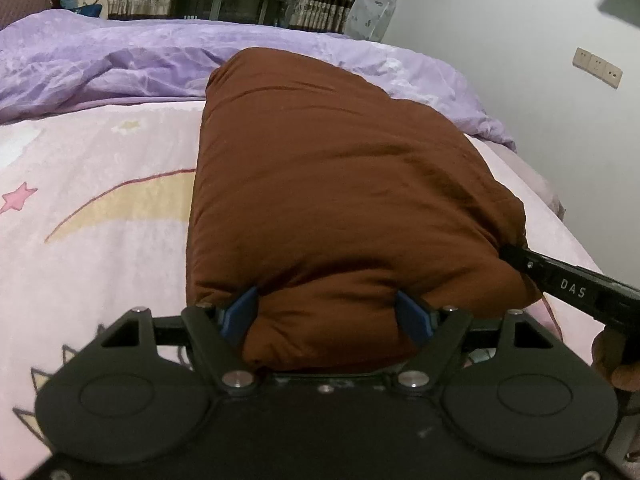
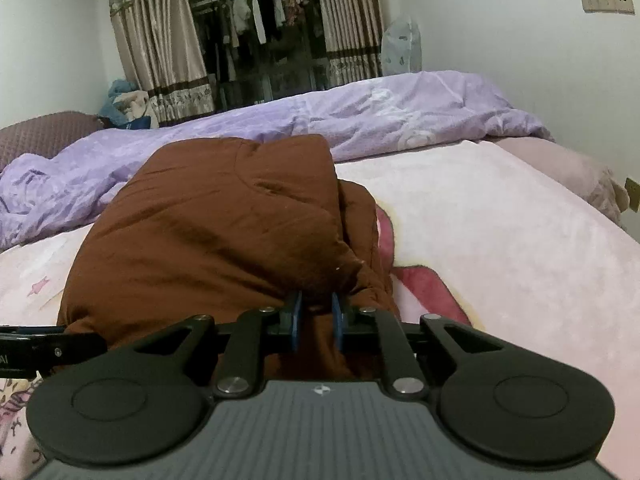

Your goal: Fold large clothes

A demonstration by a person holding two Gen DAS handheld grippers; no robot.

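Note:
A bulky brown padded garment [image 1: 340, 200] lies folded in a thick bundle on the pink bed cover [image 1: 100, 200]. My left gripper [image 1: 328, 300] stands wide open with the garment's near edge bulging between its blue pads [image 1: 240, 312]. My right gripper [image 2: 316, 308] is shut on a fold at the garment's [image 2: 208, 240] near right corner, its blue pads [image 2: 297, 320] close together with brown cloth between them. The right gripper's black body shows at the right in the left wrist view [image 1: 572, 288]. The left gripper's body shows at the left edge in the right wrist view [image 2: 40, 350].
A crumpled lilac quilt [image 1: 140, 64] lies across the far side of the bed. Curtains [image 2: 160, 48] and hanging clothes [image 2: 260, 12] are behind it. A white wall with sockets [image 2: 606, 0] is on the right. The bed's right edge [image 2: 600, 184] drops off nearby.

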